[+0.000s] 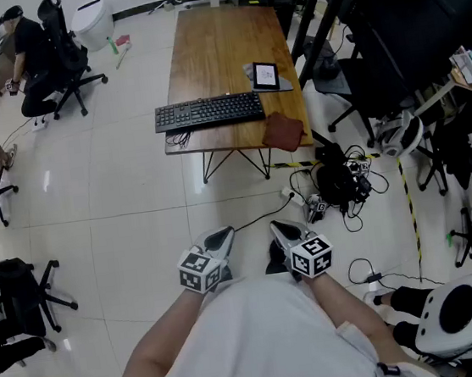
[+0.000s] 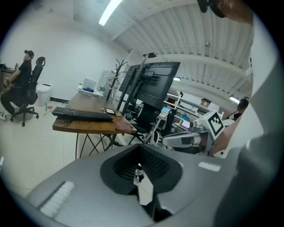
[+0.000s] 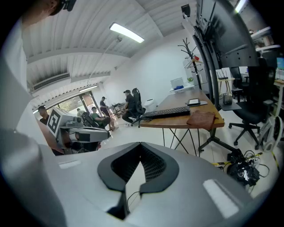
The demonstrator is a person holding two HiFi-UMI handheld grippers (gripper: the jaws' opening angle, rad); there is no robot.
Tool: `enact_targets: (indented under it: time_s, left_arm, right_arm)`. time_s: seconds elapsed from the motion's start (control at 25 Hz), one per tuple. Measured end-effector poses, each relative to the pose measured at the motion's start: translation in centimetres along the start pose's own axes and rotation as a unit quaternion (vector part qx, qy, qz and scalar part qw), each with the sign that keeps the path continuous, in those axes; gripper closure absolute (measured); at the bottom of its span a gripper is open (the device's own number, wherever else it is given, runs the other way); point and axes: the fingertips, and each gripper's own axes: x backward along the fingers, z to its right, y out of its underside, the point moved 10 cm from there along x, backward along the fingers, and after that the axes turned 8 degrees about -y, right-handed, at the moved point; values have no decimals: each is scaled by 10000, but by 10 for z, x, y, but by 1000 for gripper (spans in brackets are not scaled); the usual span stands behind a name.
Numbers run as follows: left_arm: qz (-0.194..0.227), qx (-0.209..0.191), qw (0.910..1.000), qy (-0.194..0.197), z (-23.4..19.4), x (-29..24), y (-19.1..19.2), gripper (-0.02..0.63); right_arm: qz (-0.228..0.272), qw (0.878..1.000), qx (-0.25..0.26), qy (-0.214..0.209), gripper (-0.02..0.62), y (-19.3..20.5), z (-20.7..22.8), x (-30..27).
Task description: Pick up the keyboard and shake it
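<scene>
Keyboard (image 1: 208, 111): along the wooden table (image 1: 219, 49)'s near edge
Left gripper (image 1: 222, 239): jaws together, empty
Right gripper (image 1: 282, 231): jaws together, empty

Bright ceiling strip lights (image 3: 126, 32) (fisheye-warped edges), floor glare

One wooden table (image 1: 217, 47), one keyboard (image 1: 208, 111), one tablet (image 1: 266, 75) and one brown cloth (image 1: 284, 131).

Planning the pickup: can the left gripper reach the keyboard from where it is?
Probably not yet. The left gripper sits by the person's body; the keyboard lies on the table, a stretch of floor away. Nothing seems to block the approach.
</scene>
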Motion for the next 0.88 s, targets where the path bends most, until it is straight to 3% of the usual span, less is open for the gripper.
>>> enact_targets:
  time_s: [0.12, 0.44, 0.64, 0.88]
  left_arm:
    - [105, -2, 9999, -113, 13, -21, -17, 607]
    - [414, -159, 9954, -850, 18, -62, -71, 607]
    - [394, 16, 9929, -1123, 48, -84, -74, 607]
    - [336, 220, 9883, -1468, 65, -90, -69, 606]
  right_arm:
    - [-11, 10000, 22, -53, 594, -10, 26, 14]
    - [302, 9993, 92, -175, 594, -47, 108, 38]
    - [114, 9997, -92, -183, 593, -44, 154, 59]
    - [-19, 9989, 39, -473, 594, -56, 186, 58]
